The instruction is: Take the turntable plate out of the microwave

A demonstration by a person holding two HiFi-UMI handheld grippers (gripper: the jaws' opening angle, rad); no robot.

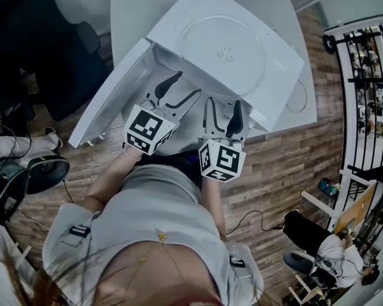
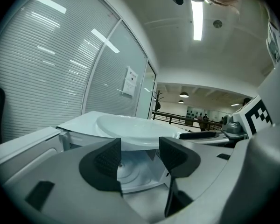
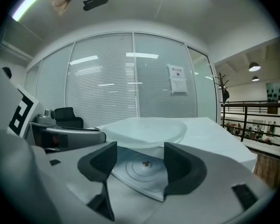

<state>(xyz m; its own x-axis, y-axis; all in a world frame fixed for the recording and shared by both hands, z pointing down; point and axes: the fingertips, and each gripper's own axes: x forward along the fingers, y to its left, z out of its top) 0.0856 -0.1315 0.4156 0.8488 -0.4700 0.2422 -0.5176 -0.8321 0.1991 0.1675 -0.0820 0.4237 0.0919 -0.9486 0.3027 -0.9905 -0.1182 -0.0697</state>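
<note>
You have one microwave (image 1: 282, 64), its door (image 1: 112, 97) swung wide to your left. One turntable plate (image 1: 223, 50) lies flat on the microwave's roof, its rim close to the roof's front edge. Your two grippers sit side by side at the microwave's open mouth. The left gripper (image 1: 180, 89) and right gripper (image 1: 224, 109) both have jaws apart, with nothing between them. The cavity floor (image 3: 140, 171) is bare. One notice (image 3: 176, 80) hangs behind the microwave, its print unreadable.

Turntable plate (image 2: 135, 127) atop microwave (image 2: 77, 121)

One microwave (image 1: 193, 8), one turntable plate (image 1: 223, 53), two tools (image 1: 179, 89) (image 1: 223, 107)
</note>
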